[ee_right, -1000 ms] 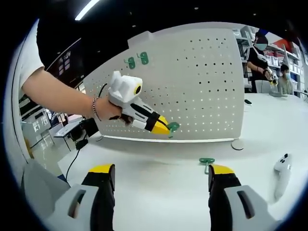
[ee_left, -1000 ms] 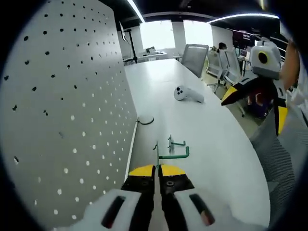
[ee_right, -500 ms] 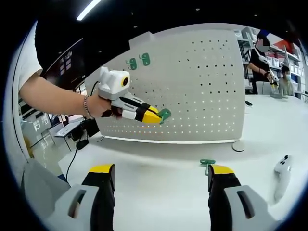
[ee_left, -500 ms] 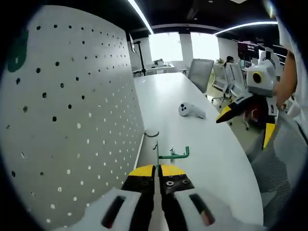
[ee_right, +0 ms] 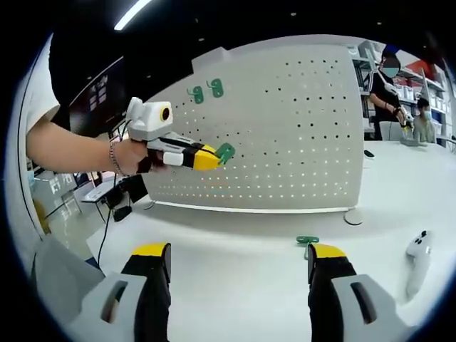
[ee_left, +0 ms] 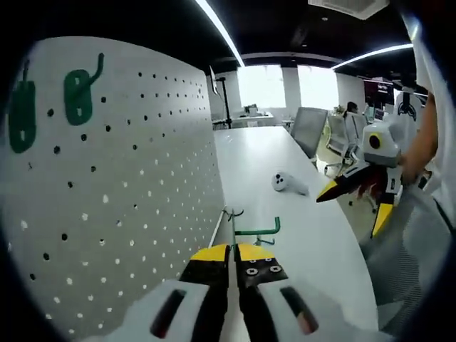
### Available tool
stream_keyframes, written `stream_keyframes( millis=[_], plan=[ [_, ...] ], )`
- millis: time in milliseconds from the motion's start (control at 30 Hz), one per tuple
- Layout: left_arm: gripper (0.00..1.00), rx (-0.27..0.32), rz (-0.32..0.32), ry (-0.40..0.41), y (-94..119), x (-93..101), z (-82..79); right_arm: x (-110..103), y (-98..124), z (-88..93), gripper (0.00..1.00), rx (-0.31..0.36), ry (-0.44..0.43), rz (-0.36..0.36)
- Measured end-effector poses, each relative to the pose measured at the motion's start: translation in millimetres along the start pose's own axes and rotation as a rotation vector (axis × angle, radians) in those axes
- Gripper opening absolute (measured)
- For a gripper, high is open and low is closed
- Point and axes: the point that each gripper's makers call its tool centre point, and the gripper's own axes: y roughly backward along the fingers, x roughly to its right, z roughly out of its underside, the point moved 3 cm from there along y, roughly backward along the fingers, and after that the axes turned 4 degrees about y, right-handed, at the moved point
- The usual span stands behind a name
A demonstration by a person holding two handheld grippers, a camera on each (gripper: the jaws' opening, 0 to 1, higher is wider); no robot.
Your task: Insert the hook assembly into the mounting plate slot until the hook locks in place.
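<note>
My left gripper (ee_left: 233, 251) is shut on a green wire hook (ee_left: 255, 229), which sticks out just past its yellow tips. In the right gripper view the left gripper (ee_right: 214, 155) hangs in the air in front of the white pegboard (ee_right: 299, 128), with the hook (ee_right: 225, 152) close to the board's face. Two green hooks (ee_right: 194, 93) (ee_right: 216, 87) hang near the board's top; one of them (ee_left: 78, 89) is up to my left. Another green hook (ee_right: 307, 241) lies on the table. My right gripper (ee_right: 239, 260) is open over the table, holding nothing.
A white controller (ee_right: 419, 249) lies on the white table (ee_right: 235, 242) at the right. The pegboard stands on a round foot (ee_right: 352, 214). A cable runs off the table's left end. Office chairs (ee_left: 308, 128) and people (ee_right: 385, 85) are in the background.
My left gripper has risen along the pegboard with the green hook and moved toward the mounted hooks. The right gripper has stayed still and open.
</note>
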Motion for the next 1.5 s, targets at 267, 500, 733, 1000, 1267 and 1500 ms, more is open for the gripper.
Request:
stream_keyframes(
  millis=[267, 500, 733, 1000, 1267, 1500],
  plan=[
    [0.03, 0.064, -0.020, 0.012, 16.6, 4.1, -9.3, 0.6, 0.2, 0.7, 0.76, 0.001, -0.001, -0.001],
    [0.03, 0.133, -0.045, 0.044, 31.8, 7.9, -18.6, 0.3, 0.2, 0.8, 0.76, -0.001, 0.000, -0.002],
    [0.03, 0.172, -0.065, 0.051, 43.2, 13.5, -19.3, -0.4, -0.3, 2.2, 0.76, -0.006, 0.004, -0.005],
    [0.03, 0.270, -0.073, 0.089, 59.1, 17.0, -28.0, -1.5, -0.7, 2.8, 0.76, -0.011, 0.009, -0.010],
    [0.03, 0.371, -0.076, 0.117, 73.7, 23.1, -38.9, -3.0, -0.8, 2.4, 0.76, -0.012, 0.010, -0.015],
    [0.03, 0.403, -0.083, 0.119, 84.5, 31.0, -43.7, -3.6, -1.2, 2.7, 0.76, -0.013, 0.014, -0.019]
  ],
)
